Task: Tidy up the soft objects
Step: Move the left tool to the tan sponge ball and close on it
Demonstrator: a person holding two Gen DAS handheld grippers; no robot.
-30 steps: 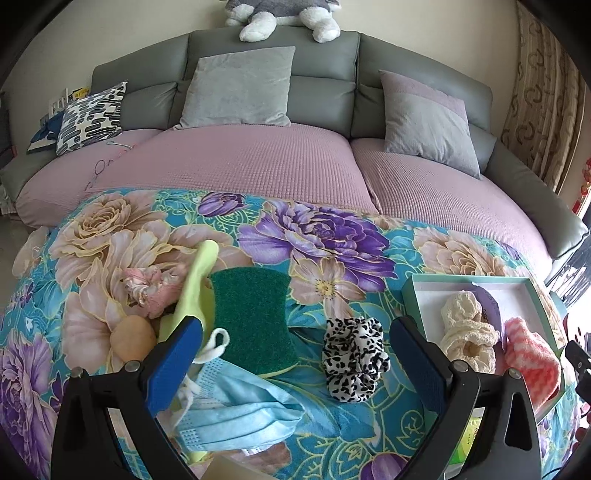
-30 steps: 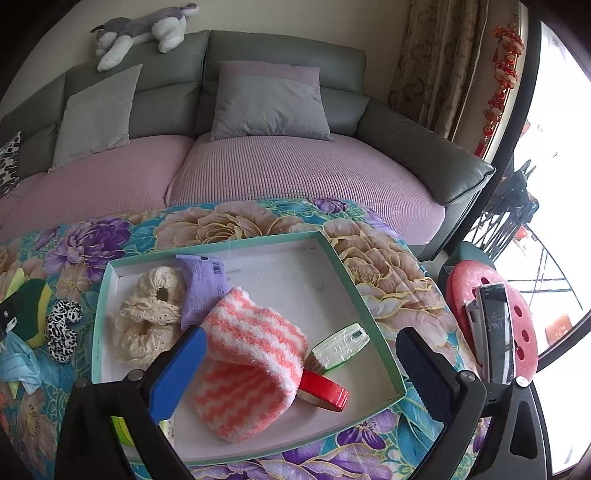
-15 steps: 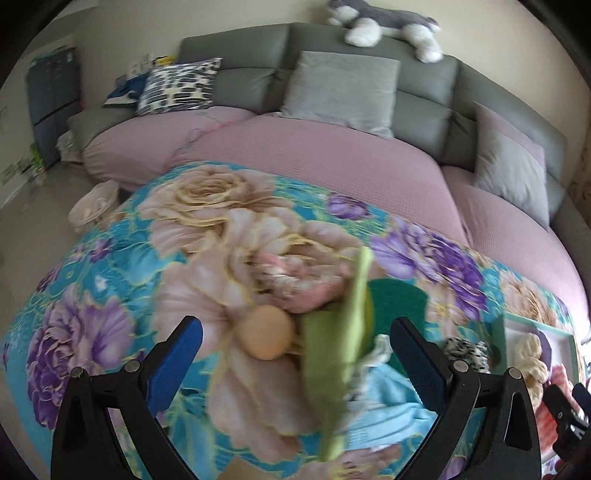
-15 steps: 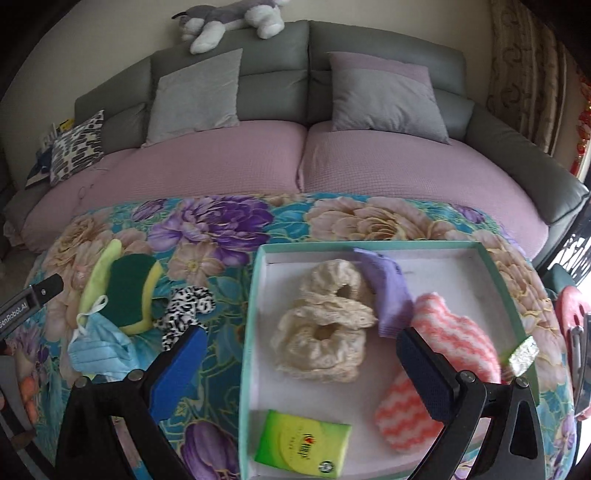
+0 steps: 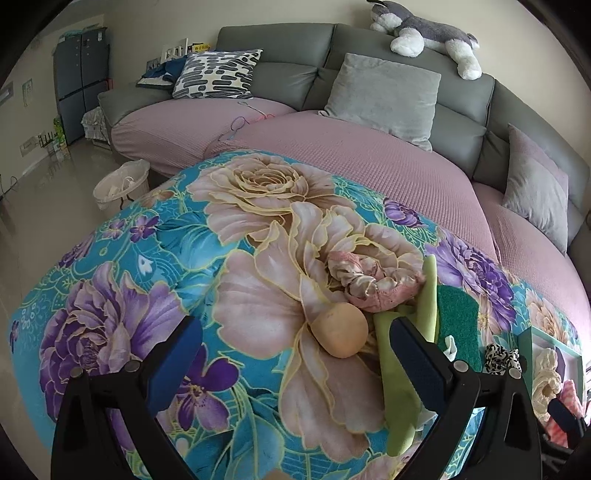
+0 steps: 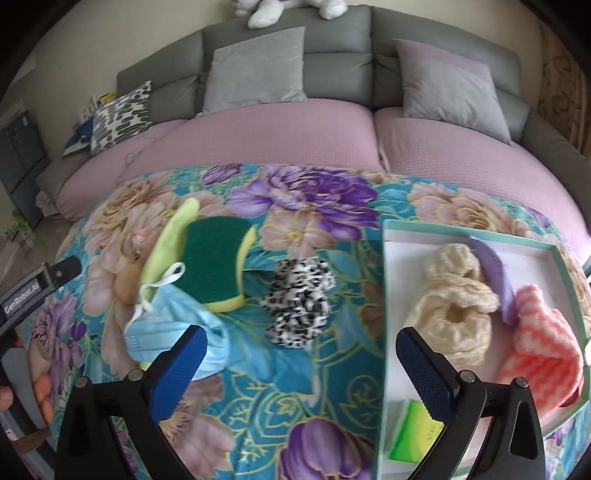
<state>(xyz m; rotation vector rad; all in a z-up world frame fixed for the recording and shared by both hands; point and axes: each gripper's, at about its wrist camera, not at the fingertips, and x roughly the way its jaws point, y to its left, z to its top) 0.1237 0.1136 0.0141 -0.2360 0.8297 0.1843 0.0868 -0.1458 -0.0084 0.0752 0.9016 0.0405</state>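
On the floral cloth lie a peach sponge ball (image 5: pixel 340 334), a pink scrunchie (image 5: pixel 369 282), a light-green cloth (image 5: pixel 406 373) and a green scouring sponge (image 5: pixel 458 317). My left gripper (image 5: pixel 295 360) stands open above the cloth, the ball between its fingers but farther off. The right wrist view shows a leopard-print scrunchie (image 6: pixel 297 306), a blue face mask (image 6: pixel 173 332) and the green sponge (image 6: pixel 212 262). My right gripper (image 6: pixel 301 365) is open and empty near the scrunchie. The teal tray (image 6: pixel 382 288) holds cream scrunchies (image 6: pixel 454 310), a purple cloth (image 6: pixel 496 280) and a pink-striped cloth (image 6: pixel 546 354).
A grey sofa with pink covers and cushions (image 5: pixel 384 96) curves behind the table. A plush dog (image 5: pixel 428 33) lies on its back. A white basket (image 5: pixel 122 181) stands on the floor at left. A green packet (image 6: pixel 413 435) sits in the tray's near corner. A person's fingers (image 6: pixel 40 391) show at left.
Both grippers have swung left. The left view now centres on the ball and pink scrunchie; the right view has shifted from the tray to the leopard scrunchie and mask. Both stay open.
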